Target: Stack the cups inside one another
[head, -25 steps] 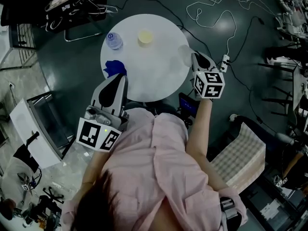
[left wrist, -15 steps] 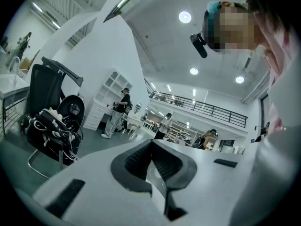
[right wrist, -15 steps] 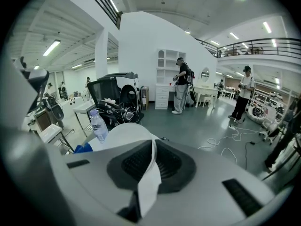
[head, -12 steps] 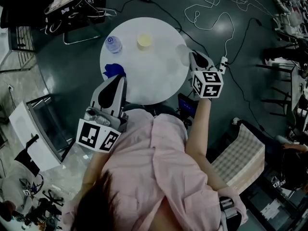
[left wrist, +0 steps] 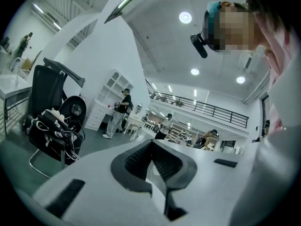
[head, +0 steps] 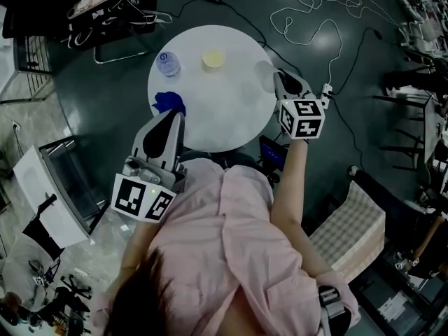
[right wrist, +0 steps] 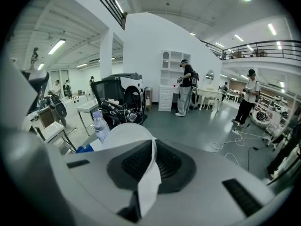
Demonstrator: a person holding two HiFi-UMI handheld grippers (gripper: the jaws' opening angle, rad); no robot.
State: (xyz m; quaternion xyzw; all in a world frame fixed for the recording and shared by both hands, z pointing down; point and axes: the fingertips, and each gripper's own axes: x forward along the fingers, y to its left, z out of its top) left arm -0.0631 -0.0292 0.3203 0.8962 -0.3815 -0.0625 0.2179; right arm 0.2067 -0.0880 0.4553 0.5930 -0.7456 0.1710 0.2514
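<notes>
clamping the clear cup (right wrist: 123, 134) by its rim, right gripper (right wrist: 151, 147) overhangs the table (head: 210, 110).

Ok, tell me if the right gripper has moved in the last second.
Yes, slightly: the right gripper, shut on the clear cup, has crept forward along the round table's right edge, nearer the yellow cup.

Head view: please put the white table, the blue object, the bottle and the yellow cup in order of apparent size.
1. white table, by far the largest
2. blue object, only slightly larger than the next two
3. bottle and yellow cup: they look alike from above, so no ranking
</notes>
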